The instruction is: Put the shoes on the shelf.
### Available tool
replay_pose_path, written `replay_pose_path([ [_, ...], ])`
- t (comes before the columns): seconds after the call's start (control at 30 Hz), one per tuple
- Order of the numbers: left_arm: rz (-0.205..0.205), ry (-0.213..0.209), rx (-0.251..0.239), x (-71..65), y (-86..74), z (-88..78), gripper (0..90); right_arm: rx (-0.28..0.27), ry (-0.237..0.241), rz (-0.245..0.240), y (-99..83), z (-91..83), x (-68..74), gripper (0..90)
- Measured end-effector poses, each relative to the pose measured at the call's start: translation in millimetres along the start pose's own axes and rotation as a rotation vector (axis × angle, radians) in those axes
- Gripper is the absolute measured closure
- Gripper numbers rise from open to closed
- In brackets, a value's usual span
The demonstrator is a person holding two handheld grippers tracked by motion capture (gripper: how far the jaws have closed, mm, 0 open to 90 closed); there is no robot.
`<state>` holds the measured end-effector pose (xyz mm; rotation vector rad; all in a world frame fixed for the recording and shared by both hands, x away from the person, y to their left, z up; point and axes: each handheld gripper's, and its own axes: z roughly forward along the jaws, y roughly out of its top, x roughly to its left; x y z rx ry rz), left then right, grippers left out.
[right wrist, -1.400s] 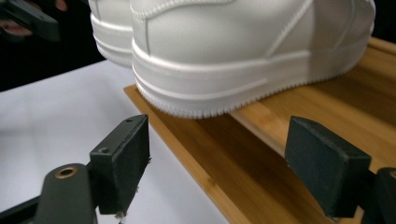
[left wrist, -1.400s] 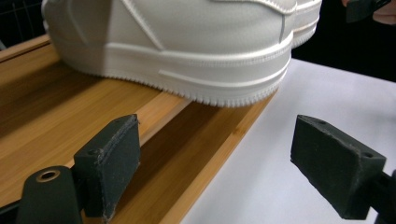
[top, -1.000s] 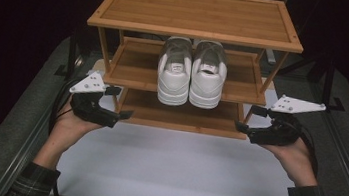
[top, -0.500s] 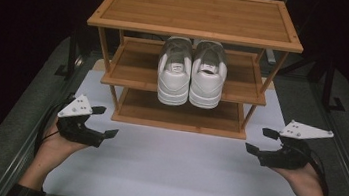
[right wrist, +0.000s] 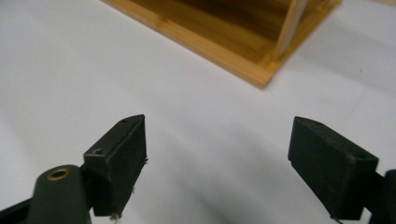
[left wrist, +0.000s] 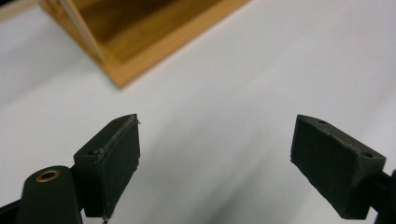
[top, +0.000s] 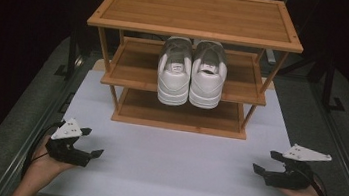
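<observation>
Bamboo shoe rack (top: 196,27), 3 tiers, stands at the far middle of the white tabletop (top: 174,168). 1 pair of white sneakers (top: 191,75) sits side by side on the middle shelf, heels outward. Left gripper (top: 87,142), near left corner, fingers (left wrist: 114,161) spread apart, empty. Right gripper (top: 268,162), near right corner, fingers (right wrist: 119,158) likewise apart, empty. Both well apart from the rack.

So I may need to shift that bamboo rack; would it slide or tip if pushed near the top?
The rack looks tall on thin legs, so a high push may tip it. The white shoes sit mid-shelf, adding little low weight. Pushed at its base, it probably slides on the smooth white mat.
</observation>
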<state>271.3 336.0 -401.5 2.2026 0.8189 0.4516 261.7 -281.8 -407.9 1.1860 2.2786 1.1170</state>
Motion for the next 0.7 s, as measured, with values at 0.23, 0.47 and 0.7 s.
replay_pose_path([
  [0.23, -0.002, 0.017, 0.070, 3.3, -28.8, 7.5, 15.6, 0.073, -0.011, 0.016, -24.8, 11.8, 0.2, 16.6],
  [0.47, -0.063, -0.012, 0.043, 7.7, -52.0, 13.4, 14.6, 0.091, -0.041, -0.008, -46.9, 18.1, 1.0, 15.3],
  [0.7, -0.061, -0.008, 0.044, 7.1, -52.1, 13.7, 14.2, 0.091, -0.045, -0.010, -47.1, 18.5, 1.3, 14.4],
])
